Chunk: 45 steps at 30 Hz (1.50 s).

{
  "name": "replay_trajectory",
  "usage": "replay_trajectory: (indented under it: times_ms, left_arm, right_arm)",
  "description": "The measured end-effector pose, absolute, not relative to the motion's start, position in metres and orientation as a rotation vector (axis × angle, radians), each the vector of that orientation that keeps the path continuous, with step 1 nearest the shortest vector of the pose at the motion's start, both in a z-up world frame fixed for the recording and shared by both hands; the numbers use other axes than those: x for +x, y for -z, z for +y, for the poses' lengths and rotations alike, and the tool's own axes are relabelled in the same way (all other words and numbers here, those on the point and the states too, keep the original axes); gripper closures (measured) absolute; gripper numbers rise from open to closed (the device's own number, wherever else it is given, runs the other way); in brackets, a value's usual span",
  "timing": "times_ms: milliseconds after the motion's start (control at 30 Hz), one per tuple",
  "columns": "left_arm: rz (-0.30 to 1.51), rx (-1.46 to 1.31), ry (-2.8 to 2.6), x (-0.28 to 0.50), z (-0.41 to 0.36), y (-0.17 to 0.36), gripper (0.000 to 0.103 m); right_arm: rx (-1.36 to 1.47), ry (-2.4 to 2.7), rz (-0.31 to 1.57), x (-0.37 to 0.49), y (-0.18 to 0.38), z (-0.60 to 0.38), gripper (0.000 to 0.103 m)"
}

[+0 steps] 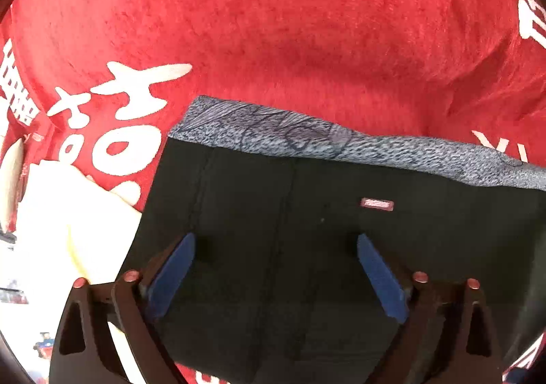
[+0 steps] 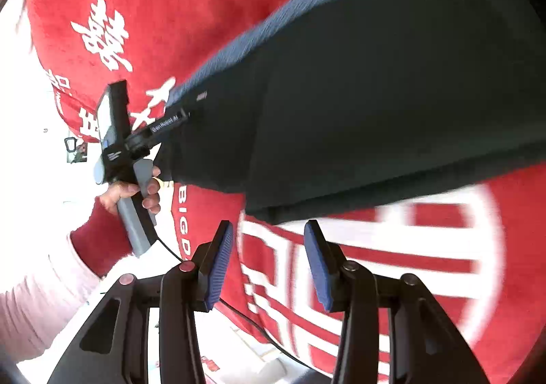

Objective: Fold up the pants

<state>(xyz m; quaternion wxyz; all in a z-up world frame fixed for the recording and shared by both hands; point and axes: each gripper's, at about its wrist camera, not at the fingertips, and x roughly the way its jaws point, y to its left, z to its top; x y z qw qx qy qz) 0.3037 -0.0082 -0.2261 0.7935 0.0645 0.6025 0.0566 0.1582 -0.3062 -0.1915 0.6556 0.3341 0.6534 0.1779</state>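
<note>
Dark pants lie flat on a red printed blanket, awaiting folding.

Nearest, the left gripper (image 1: 274,247) hangs wide open and empty over the black soft-cloth pants (image 1: 307,230); the right gripper (image 2: 269,240), half open, holds nothing. Limp and light, the pants look best pinched at the grey patterned waistband (image 1: 273,135) at twelve o'clock, beyond which spreads the red blanket (image 1: 290,26).

Likely a home: red printed blanket (image 1: 307,26) underneath.

Left gripper (image 1: 274,247): jaws spread wide, nothing gripped, pointing steeply down. Right gripper (image 2: 268,247): jaws half apart, empty.
</note>
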Motion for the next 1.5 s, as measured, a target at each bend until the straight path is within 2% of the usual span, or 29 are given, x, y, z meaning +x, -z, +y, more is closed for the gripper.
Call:
replay_trajectory:
  times_ms: [67, 433, 467, 500, 533, 700, 833, 900, 1000, 1033, 1100, 1267, 1400, 1500]
  left_arm:
    - [1.281, 0.121, -0.107, 0.300, -0.007, 0.227, 0.000]
    - [1.262, 0.091, -0.058, 0.300, 0.006, 0.234, 0.000]
    - [1.265, 0.092, -0.060, 0.300, 0.006, 0.233, 0.000]
    - [1.271, 0.095, -0.061, 0.300, 0.005, 0.232, 0.000]
    - [1.277, 0.098, -0.061, 0.298, 0.001, 0.229, 0.000]
    - [1.274, 0.149, -0.023, 0.290, -0.009, 0.223, 0.000]
    - [1.250, 0.160, -0.020, 0.288, -0.008, 0.227, 0.000]
    - [1.253, 0.172, -0.020, 0.286, -0.010, 0.225, 0.000]
    - [1.272, 0.193, -0.039, 0.284, -0.016, 0.218, 0.000]
    - [1.281, 0.198, -0.034, 0.281, -0.020, 0.214, 0.000]
    - [1.273, 0.197, 0.005, 0.271, -0.036, 0.201, 0.000]
    - [1.278, 0.151, 0.190, 0.238, -0.101, 0.177, 0.000]
    - [1.300, 0.131, 0.273, 0.222, -0.161, 0.186, 0.000]
    - [1.344, 0.131, 0.275, 0.211, -0.193, 0.207, 0.000]
  right_arm:
    - [0.763, -0.405, 1.483, 0.161, 0.200, -0.289, 0.056]
    - [0.910, -0.294, 1.440, 0.177, 0.214, -0.287, 0.056]
    - [0.938, -0.285, 1.434, 0.182, 0.215, -0.289, 0.061]
    - [0.933, -0.253, 1.437, 0.189, 0.214, -0.291, 0.074]
    - [0.892, -0.218, 1.440, 0.194, 0.210, -0.293, 0.096]
    - [0.686, -0.252, 1.395, 0.180, 0.172, -0.280, 0.096]
    - [0.728, -0.194, 1.475, 0.164, 0.212, -0.280, 0.096]
    - [0.756, -0.207, 1.457, 0.162, 0.212, -0.282, 0.096]
    - [0.775, -0.224, 1.500, 0.154, 0.207, -0.287, 0.087]
    - [0.770, -0.220, 1.542, 0.150, 0.206, -0.291, 0.076]
    - [0.738, -0.198, 1.557, 0.143, 0.196, -0.304, 0.073]
    - [0.577, -0.105, 1.444, 0.150, 0.148, -0.357, 0.073]
    - [0.418, -0.009, 1.370, 0.183, 0.128, -0.390, 0.073]
    - [0.340, 0.029, 1.369, 0.203, 0.136, -0.409, 0.073]
